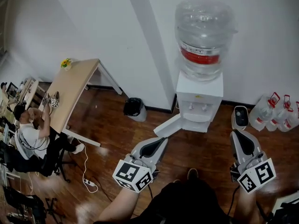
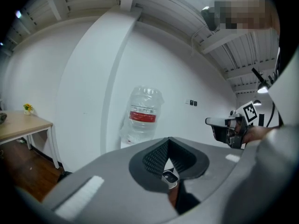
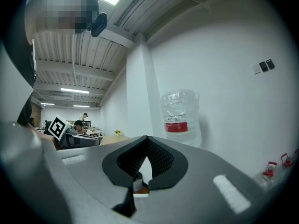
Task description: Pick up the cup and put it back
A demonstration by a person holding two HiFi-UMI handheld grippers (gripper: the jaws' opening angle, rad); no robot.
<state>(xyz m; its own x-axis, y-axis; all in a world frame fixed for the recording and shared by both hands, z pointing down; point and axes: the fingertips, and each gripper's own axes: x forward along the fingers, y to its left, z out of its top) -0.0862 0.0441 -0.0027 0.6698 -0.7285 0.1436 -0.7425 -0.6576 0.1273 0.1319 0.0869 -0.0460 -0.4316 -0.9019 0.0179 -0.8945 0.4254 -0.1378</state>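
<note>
We hold two grey tools – left tool [image 1: 156, 146], right tool [image 1: 239, 139] – both closed and empty, facing one white water dispenser [image 1: 200, 101] topped by one clear bottle with a red label [image 1: 203, 36]. No cup shows in any view; we should probably find it first, then open one tool. About three spare clear jugs [image 1: 275, 115] stand on the floor to the right.

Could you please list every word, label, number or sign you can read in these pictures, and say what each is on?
No text here is readable.
Red label band on the water bottle: print too small and blurred to read.
Yellow mark on the dispenser: too small to read.
Red tags on the floor jugs: unreadable.
Marker cubes: black-and-white square patterns only, no letters or numbers.
</note>
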